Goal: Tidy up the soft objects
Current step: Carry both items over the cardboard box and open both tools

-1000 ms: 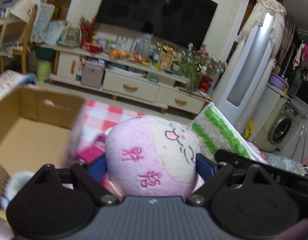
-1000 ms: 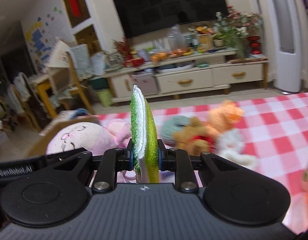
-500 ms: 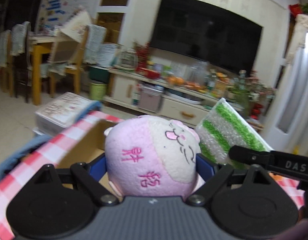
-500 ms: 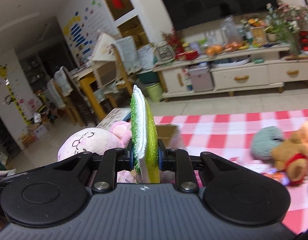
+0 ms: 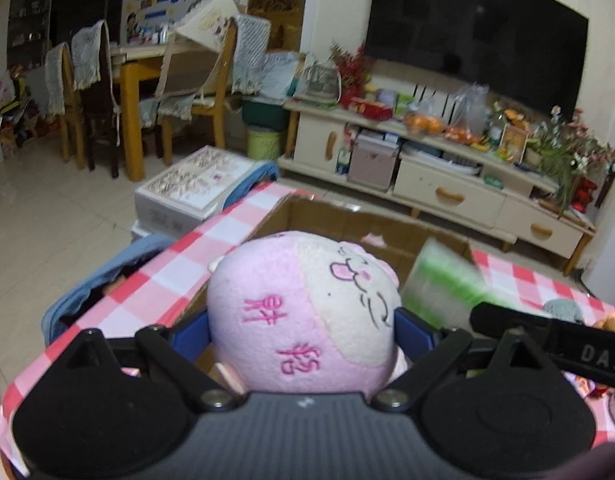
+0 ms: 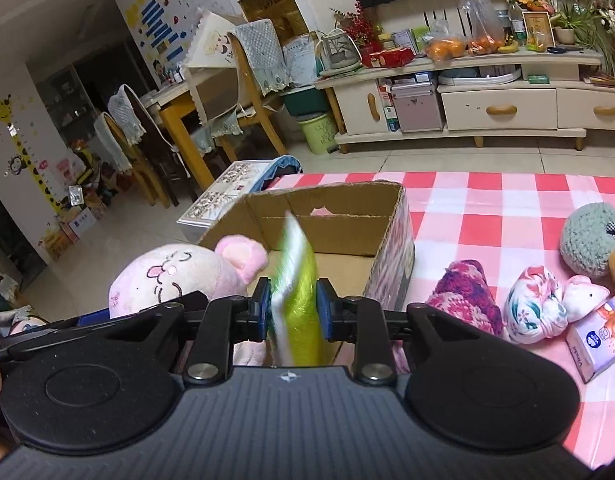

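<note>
Pink plush pig (image 5: 303, 312) hangs over the near edge of the cardboard box (image 6: 347, 216); the left gripper (image 5: 303, 334) has just been spreading, its pads barely touching it. Beside it the right gripper (image 6: 293, 314) has just loosened, and the green-striped cloth (image 6: 299, 280) slips boxward. Both drops look begun. Right of the box, other soft toys (image 6: 535, 304) wait on the checked tablecloth (image 6: 487, 200); nothing blocks the box.

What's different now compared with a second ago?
Both grippers swung over the cardboard box. The jaws of the right gripper have just been opening, and the green sponge is slipping, blurred. The left gripper widened too. The pink plush sits between its jaws as before.
</note>
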